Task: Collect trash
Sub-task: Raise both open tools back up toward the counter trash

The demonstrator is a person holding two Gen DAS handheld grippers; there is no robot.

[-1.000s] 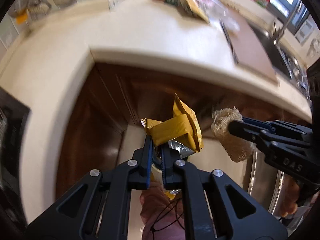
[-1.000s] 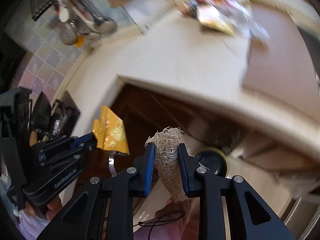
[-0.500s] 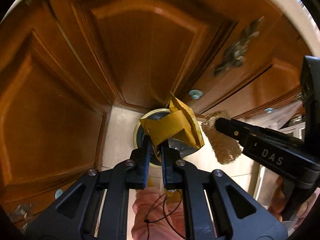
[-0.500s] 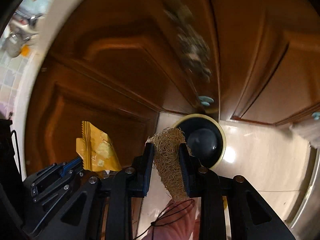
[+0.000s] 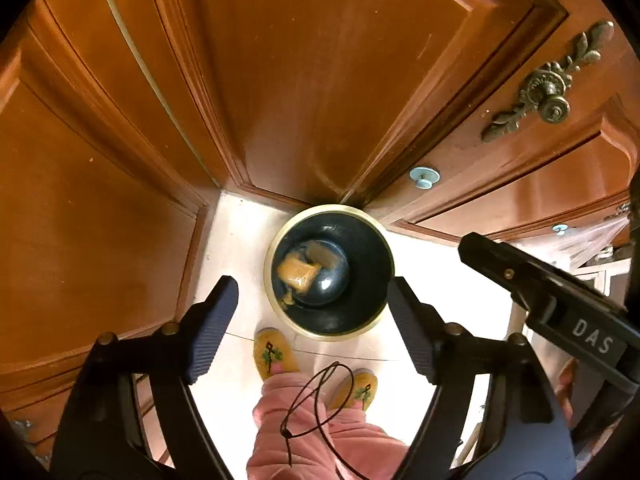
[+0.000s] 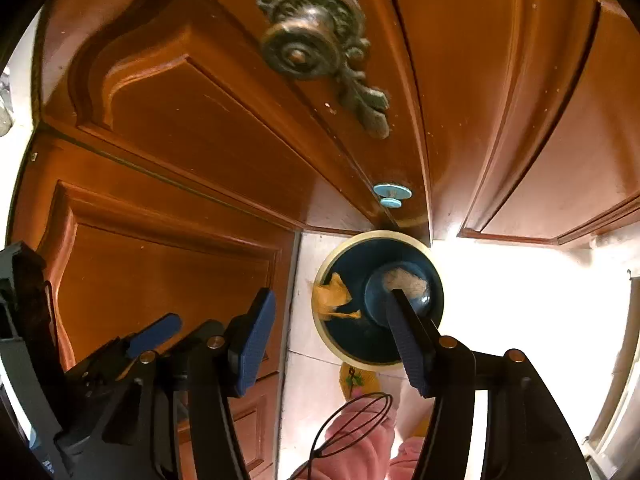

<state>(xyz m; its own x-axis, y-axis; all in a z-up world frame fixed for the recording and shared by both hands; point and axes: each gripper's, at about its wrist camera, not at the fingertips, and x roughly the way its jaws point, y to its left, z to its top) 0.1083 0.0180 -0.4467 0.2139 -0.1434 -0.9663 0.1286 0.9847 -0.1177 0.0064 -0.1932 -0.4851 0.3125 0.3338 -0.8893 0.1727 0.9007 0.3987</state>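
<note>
A dark round trash bin with a pale gold rim stands on the floor in the cabinet corner; it also shows in the right wrist view. Inside lie the yellow snack wrapper and the tan fibrous loofah scrap. My left gripper is open and empty, high above the bin. My right gripper is open and empty too, above the bin; its body shows at the right of the left wrist view.
Brown wooden cabinet doors surround the corner, with an ornate brass knob and small blue door bumpers. The person's yellow slippers and pink trousers are just below the bin on the pale floor.
Both grippers opened. The yellow wrapper dropped from the left gripper and the loofah scrap from the right gripper into the bin. Both cameras now look straight down at it.
</note>
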